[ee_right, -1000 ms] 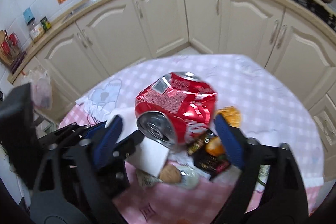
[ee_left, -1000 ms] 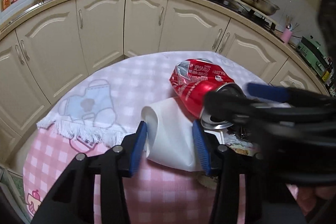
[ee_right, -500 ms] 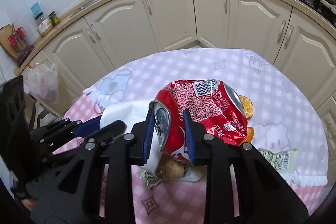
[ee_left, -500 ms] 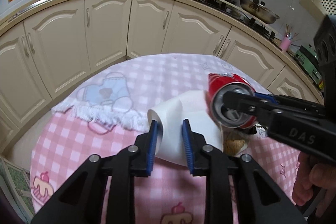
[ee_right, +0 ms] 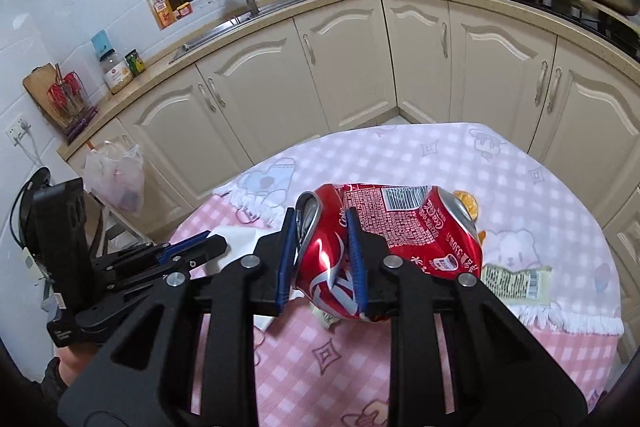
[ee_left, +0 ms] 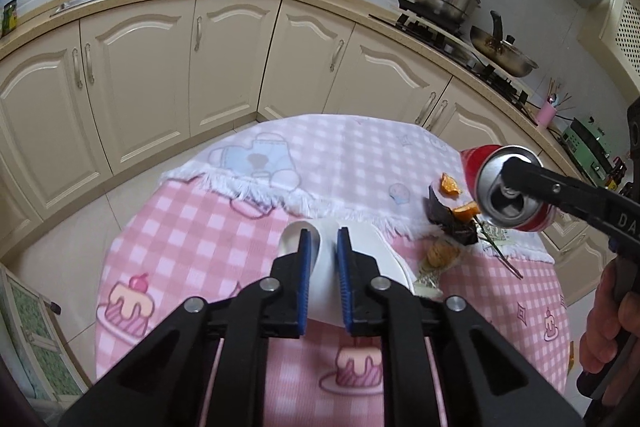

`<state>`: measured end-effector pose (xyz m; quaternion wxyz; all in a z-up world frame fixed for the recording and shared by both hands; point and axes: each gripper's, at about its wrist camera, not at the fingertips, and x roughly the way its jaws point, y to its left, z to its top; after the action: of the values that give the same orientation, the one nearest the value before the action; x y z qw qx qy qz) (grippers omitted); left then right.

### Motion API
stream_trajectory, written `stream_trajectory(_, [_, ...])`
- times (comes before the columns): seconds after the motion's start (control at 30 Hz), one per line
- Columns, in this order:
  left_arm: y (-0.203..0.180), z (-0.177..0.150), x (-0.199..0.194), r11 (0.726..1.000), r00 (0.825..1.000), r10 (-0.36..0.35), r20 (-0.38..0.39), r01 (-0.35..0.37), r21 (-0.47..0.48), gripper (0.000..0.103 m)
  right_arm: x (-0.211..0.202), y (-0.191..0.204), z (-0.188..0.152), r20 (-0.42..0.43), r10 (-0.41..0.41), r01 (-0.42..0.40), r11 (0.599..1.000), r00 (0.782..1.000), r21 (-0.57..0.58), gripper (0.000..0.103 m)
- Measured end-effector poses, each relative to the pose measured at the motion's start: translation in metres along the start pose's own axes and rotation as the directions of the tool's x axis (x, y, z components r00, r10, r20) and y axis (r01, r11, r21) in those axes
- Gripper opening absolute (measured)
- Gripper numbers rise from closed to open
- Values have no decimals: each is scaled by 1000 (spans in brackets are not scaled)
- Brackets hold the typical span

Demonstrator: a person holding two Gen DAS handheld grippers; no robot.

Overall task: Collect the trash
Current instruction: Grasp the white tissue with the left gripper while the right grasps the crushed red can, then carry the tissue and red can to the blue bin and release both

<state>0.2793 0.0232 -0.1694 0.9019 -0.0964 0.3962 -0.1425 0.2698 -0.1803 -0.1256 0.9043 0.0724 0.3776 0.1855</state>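
My left gripper (ee_left: pixel 322 259) is shut on a white paper cup (ee_left: pixel 380 259), squeezing its rim flat and holding it above the table. My right gripper (ee_right: pixel 322 231) is shut on the top end of a crushed red cola can (ee_right: pixel 404 227) and holds it in the air. The can also shows at the right of the left wrist view (ee_left: pixel 506 195), and the cup shows behind the left gripper in the right wrist view (ee_right: pixel 236 239). Orange peel (ee_left: pixel 450 185), a dark wrapper (ee_left: pixel 448 219) and a brown scrap (ee_left: pixel 440 253) lie on the table.
The round table has a pink checked cloth (ee_left: pixel 192 227) with a fringed pale cloth (ee_left: pixel 352 155) over its far half. A printed paper wrapper (ee_right: pixel 516 283) lies at its right. Cream kitchen cabinets (ee_left: pixel 232 59) curve behind. A plastic bag (ee_right: pixel 116 175) hangs at the left.
Both grippers closed from open, the left on the cup and the right on the can. Both then lifted and drew apart, the can moving right.
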Motion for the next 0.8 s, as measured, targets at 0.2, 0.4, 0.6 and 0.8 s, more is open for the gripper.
stream_trajectory(0.2, [0,-10,-15,1000,1000,-23,6,23,-9,10,-30,7,-12,33,-10,10,1000,999,-8,24])
stream_trajectory(0.4, [-12,-20,-35,999,999,-39,29,39,12,8,-59,4,-24,60,-29,30,1000,998,-6,24])
stream_trajectory(0.6, [-19,-38,-37,999,1000,10,-2,-10,39,8,-75,-5,-44,56,-49,48,999,997,7,24])
stream_trajectory(0.8, [-8,-79,-36,995,995,88,-44,-86,44,83,-76,-8,-68,30,-45,45,999,999,6,24])
